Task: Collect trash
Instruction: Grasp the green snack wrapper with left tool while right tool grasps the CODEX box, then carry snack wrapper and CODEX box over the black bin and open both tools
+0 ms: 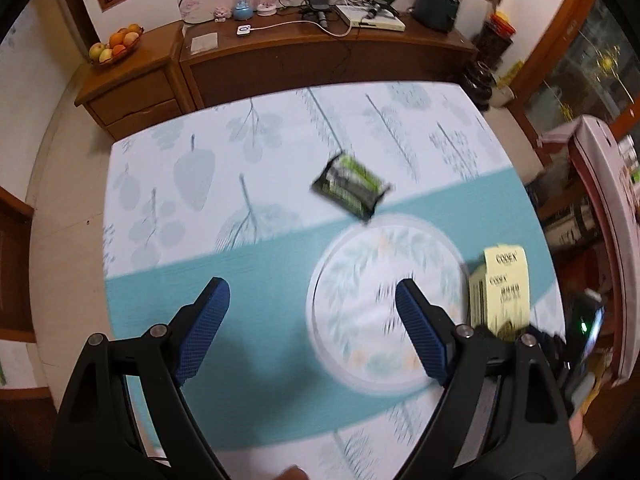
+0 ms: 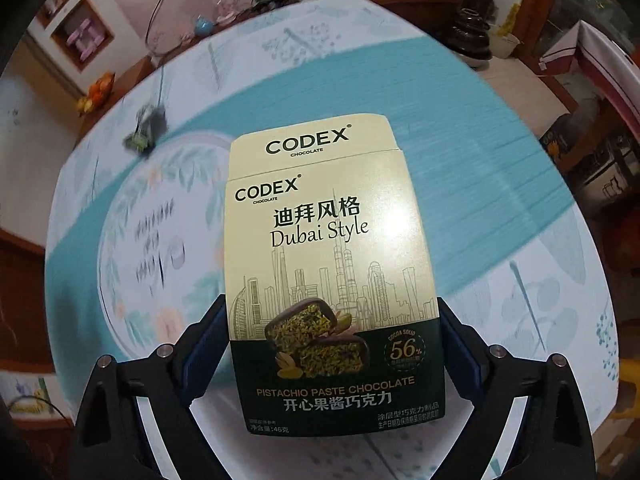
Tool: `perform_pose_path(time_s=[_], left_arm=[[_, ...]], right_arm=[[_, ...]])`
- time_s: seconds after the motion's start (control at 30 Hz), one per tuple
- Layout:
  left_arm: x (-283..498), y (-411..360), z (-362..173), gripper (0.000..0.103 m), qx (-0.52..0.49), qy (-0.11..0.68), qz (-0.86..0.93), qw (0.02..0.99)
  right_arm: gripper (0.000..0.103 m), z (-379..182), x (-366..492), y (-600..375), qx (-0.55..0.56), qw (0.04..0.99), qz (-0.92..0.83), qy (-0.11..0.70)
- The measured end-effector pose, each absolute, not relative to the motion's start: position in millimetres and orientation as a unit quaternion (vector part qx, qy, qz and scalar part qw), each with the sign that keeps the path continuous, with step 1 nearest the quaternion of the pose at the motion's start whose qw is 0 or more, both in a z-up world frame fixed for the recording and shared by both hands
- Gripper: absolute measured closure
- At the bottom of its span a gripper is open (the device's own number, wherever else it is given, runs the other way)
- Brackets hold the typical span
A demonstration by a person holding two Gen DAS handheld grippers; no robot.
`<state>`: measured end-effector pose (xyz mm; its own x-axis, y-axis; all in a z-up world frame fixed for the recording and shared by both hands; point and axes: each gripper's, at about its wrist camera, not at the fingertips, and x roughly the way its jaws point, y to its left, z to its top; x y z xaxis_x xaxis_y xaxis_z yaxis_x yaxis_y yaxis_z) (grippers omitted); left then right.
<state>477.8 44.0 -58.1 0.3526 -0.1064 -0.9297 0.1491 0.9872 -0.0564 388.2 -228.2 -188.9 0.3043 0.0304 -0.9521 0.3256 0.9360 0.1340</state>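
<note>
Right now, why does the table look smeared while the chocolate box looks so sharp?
Right wrist view: the chocolate box sits between the right tongs and reads crisp, with mild glare on its face, while the tablecloth streaks with motion blur. Left wrist view: the green wrapper and tablecloth are smeared, and the fisheye bends the table's edges.

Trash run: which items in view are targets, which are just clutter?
Job:
- CODEX chocolate box, between the right claw's pads
- green-black wrapper, lying on the table

Clutter:
- fruit bowl
- chargers and cables on the sideboard
- blue globe ornament
</note>
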Motion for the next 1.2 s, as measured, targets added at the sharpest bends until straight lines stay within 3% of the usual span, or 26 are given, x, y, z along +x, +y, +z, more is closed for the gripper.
perform_pose_path(time_s=[0.37, 0.87, 1.0, 1.13, 1.2], left_arm=[[571, 6, -115, 0.02, -0.039, 0.59, -0.066, 0.804], [618, -35, -188, 0.022, -0.033, 0.623, -0.004, 0.782], [620, -42, -202, 0.043, -0.023, 0.636, -0.002, 0.771], [619, -46, -204, 0.051, -0.02, 0.628, -0.003, 0.778], [617, -48, -204, 0.069, -0.009, 0.622, -0.003, 0.783]], right_arm=[[0.009, -174, 464, -253, 0.213, 0.806, -0.126, 0.538], [0.009, -184, 452, -276, 0.251, 0.799, -0.131, 0.531], [0.009, -188, 444, -280, 0.256, 0.797, -0.131, 0.532], [0.009, -188, 438, -280, 0.261, 0.797, -0.13, 0.529], [0.009, -188, 436, -279, 0.263, 0.797, -0.129, 0.529]])
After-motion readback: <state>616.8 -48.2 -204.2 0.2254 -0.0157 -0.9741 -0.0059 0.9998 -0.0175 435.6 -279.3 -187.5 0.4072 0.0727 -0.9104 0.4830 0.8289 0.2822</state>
